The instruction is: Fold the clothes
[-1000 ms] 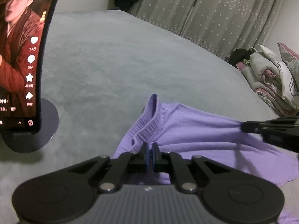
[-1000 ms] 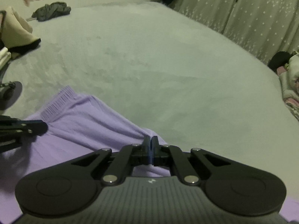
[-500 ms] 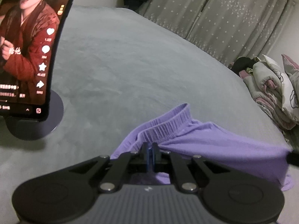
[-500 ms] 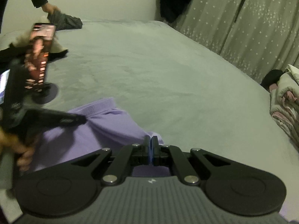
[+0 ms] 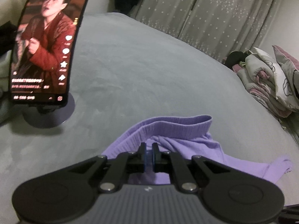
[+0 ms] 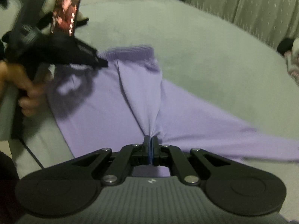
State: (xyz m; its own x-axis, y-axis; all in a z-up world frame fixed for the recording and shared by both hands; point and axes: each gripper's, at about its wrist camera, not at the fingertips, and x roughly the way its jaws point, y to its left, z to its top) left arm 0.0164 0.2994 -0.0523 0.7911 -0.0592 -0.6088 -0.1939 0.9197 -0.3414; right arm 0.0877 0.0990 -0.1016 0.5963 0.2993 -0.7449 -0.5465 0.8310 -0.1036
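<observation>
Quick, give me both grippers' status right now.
Left gripper: slightly open, a narrow gap between its fingers, over the waistband of the purple pants; no firm grip visible.
Right gripper: shut on the purple pants, fabric bunched at its fingertips.

Purple garment (image 5: 186, 141), plain, with a ribbed band at centre frame. Grey bed cover (image 5: 149, 65), plain, across mid-frame. Grey curtains (image 5: 205, 13), dotted with small pale stars, upper right. Bundled bedding (image 5: 271, 78) in grey, white and pink with dark outlined print, right edge. Phone (image 5: 44, 43), black-framed, upper left, a red-clad figure shown on screen. Left gripper (image 5: 148, 155) and right gripper (image 6: 150, 149): black, blue-padded.
</observation>
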